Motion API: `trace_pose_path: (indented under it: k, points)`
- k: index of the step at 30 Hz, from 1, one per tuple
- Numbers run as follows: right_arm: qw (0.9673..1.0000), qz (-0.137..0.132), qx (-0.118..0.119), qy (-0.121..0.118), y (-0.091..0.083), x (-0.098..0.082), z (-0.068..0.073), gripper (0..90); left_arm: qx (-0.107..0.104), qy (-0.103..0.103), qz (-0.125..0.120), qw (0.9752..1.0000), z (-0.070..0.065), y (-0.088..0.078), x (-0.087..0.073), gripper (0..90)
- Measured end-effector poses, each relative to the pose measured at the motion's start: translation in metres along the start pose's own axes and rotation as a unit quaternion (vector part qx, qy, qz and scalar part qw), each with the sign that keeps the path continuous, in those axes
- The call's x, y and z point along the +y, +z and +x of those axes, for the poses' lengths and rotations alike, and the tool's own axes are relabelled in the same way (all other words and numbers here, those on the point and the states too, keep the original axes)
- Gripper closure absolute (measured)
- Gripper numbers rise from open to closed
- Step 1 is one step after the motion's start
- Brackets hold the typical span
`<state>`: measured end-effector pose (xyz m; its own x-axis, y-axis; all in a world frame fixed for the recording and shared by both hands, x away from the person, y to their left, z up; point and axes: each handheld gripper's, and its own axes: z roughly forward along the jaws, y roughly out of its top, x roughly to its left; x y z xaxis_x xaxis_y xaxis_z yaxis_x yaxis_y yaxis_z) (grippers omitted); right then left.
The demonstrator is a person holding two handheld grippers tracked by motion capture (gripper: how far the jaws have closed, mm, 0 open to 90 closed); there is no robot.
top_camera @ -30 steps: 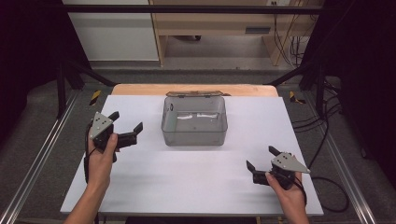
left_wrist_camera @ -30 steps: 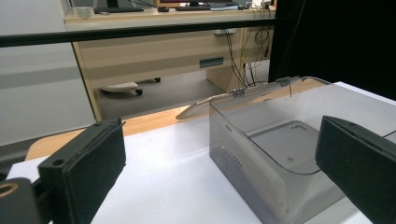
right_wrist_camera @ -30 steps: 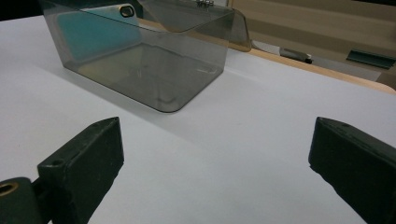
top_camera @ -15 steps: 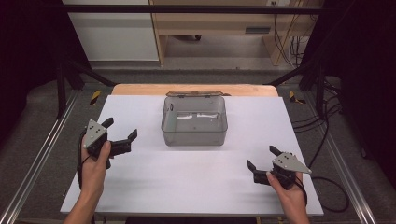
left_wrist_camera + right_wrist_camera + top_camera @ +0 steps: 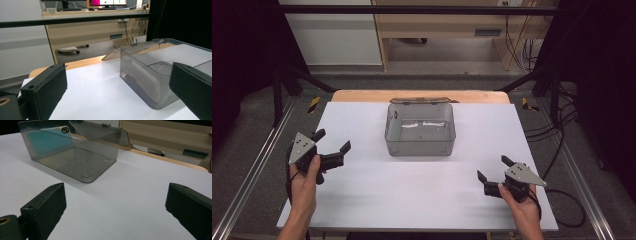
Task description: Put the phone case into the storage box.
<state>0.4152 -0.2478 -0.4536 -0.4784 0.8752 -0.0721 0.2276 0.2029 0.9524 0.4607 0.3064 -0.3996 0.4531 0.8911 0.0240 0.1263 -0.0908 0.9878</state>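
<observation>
White tabletop fills our workspace, a wooden edge at its far side. We count one box, smoky clear plastic, open-topped, its hinged lid folded back behind it; it sits mid-table toward the far side, well apart from both tongs. We judge it light, stiff and slick, likely to skid if pushed, so we would pinch a side wall near the rim. We hold two tongs: the left gripper and the right gripper both gape wide, nothing between their jaws, each near its own table edge
</observation>
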Motion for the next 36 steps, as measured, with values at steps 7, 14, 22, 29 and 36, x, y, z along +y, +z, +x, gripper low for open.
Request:
trace_pose_path:
  k: [7,14,22,29,36]
  points:
    - [0.9999,-0.011,-0.001,0.011,-0.001,-0.001,-0.003,3.7,-0.003,-0.010,-0.001,0.9999,0.008,-0.010,-0.013,1.7]
    - [0.9997,-0.018,-0.002,0.014,-0.001,-0.001,-0.004,3.6,-0.013,-0.014,-0.004,0.9998,0.007,-0.017,-0.024,1.7]
    - [0.9991,-0.034,-0.002,0.023,-0.003,-0.001,-0.006,3.4,-0.029,-0.019,-0.007,0.9994,0.002,-0.019,-0.031,1.7]
    - [0.9981,-0.056,0.003,0.026,-0.002,-0.002,-0.006,3.3,-0.051,-0.032,-0.006,0.9982,-0.008,-0.019,-0.038,1.7]
    - [0.9981,-0.055,0.007,0.025,0.000,-0.001,-0.004,3.2,-0.048,-0.026,-0.001,0.9985,-0.016,-0.020,-0.041,1.7]
